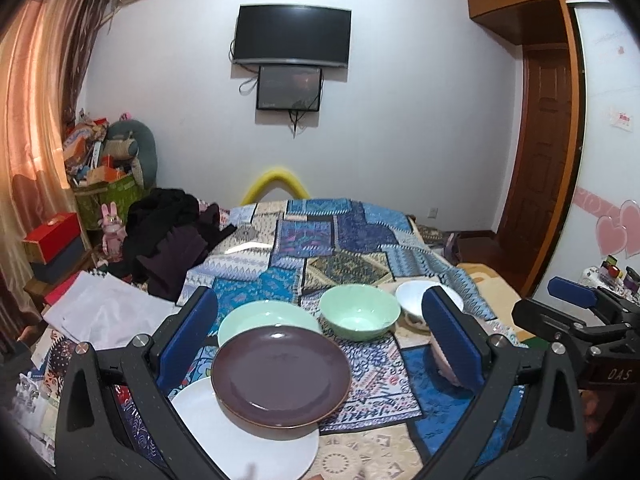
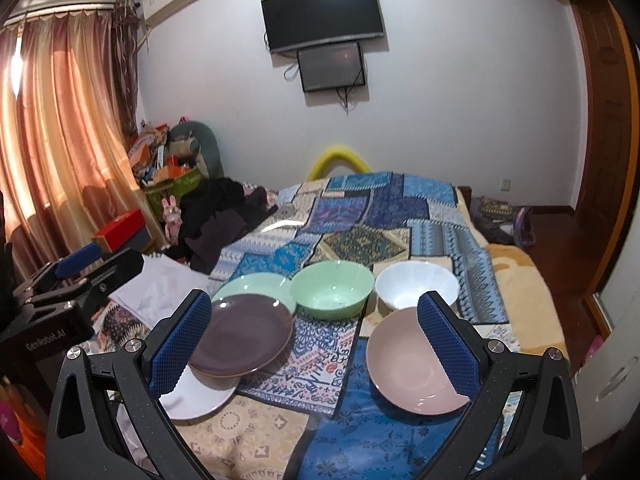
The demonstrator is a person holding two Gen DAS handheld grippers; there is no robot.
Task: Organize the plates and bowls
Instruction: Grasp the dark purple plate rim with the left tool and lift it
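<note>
Patchwork blue quilt (image 2: 360, 216) spread over the bed; dishes laid out at its near end. Round dark purple plate (image 2: 244, 334) overlaps a flat white plate (image 2: 196, 398) at its near edge and a pale green plate (image 2: 256, 284) at its far edge. Right of these, a mint green bowl (image 2: 332, 290) stands beside a white ribbed bowl (image 2: 416, 288). A dusty pink bowl (image 2: 408, 364) sits nearest. Left gripper (image 1: 320, 334) hovers over the purple plate, jaws wide, holding nothing. Right gripper (image 2: 316, 346) likewise spread wide, empty, its right finger in front of the pink bowl's rim.
</note>
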